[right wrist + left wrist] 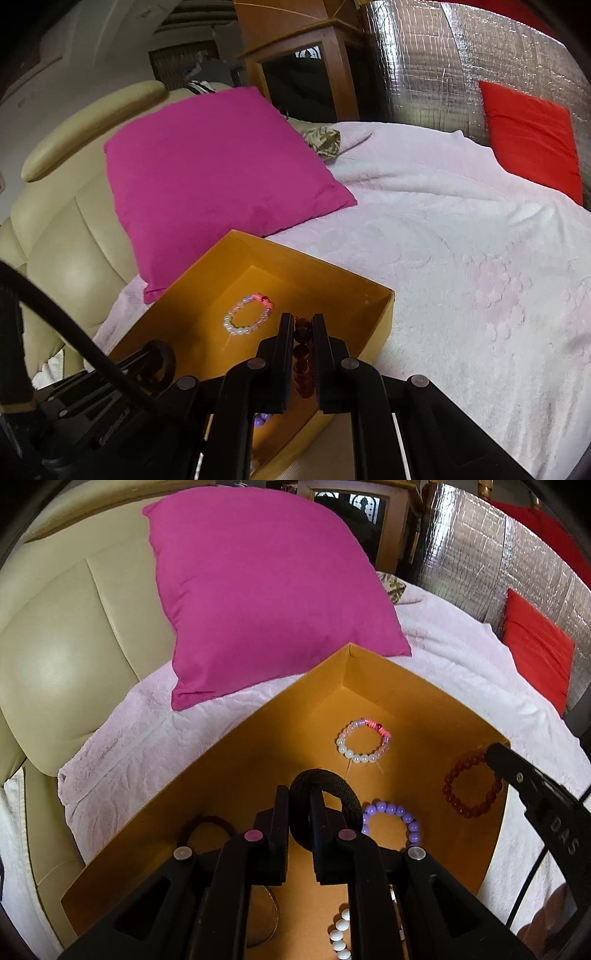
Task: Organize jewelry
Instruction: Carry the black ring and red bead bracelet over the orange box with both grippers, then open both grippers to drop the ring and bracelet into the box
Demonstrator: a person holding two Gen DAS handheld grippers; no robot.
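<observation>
Jewelry: bracelets lie in the orange box (207,797) on the pink blanket (461,258).
Left gripper (300,797): clenched on a black hair tie (334,788) above the box floor.
Right gripper (300,325): clenched on a dark red bead bracelet (469,790) at the box's right wall.
Writing: "DAS" on the right gripper's finger.
Edges: magenta pillow (266,602) touches the far corner.
Open room: bare blanket right of the box.

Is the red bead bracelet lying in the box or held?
Held: the right gripper is shut on the red bead bracelet, hanging over the orange box.

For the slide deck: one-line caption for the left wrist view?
Left gripper holding a black hair tie over an orange box of beaded bracelets.
</observation>
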